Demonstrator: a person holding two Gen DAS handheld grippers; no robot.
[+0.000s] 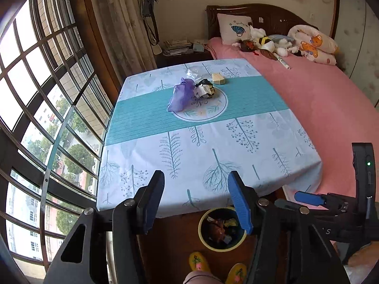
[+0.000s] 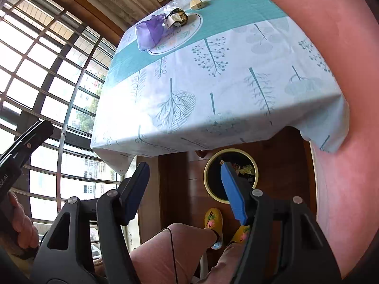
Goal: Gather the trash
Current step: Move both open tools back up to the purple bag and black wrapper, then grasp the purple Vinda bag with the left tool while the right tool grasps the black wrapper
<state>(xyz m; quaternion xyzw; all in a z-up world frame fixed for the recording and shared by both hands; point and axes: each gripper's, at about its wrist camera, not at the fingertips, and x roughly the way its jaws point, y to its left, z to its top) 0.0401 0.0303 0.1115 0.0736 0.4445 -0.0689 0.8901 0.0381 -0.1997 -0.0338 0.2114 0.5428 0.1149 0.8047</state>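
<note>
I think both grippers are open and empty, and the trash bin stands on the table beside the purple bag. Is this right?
Not quite: the trash bin stands on the floor below the table's near edge, as the left wrist view shows. Both left gripper and right gripper are open and empty; the purple bag is on the table.

Purple bag (image 1: 179, 96), teal tree-print tablecloth (image 1: 213, 146)

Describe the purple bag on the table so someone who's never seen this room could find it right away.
Start at the table with the tree-print cloth beside the pink bed. Follow its teal band to the round white emblem in the middle; the trash sits along the emblem's window-side and far edge. The purple bag lies nearest the window, the only soft, see-through violet thing, next to a crumpled dark wrapper and a pale carton.
</note>
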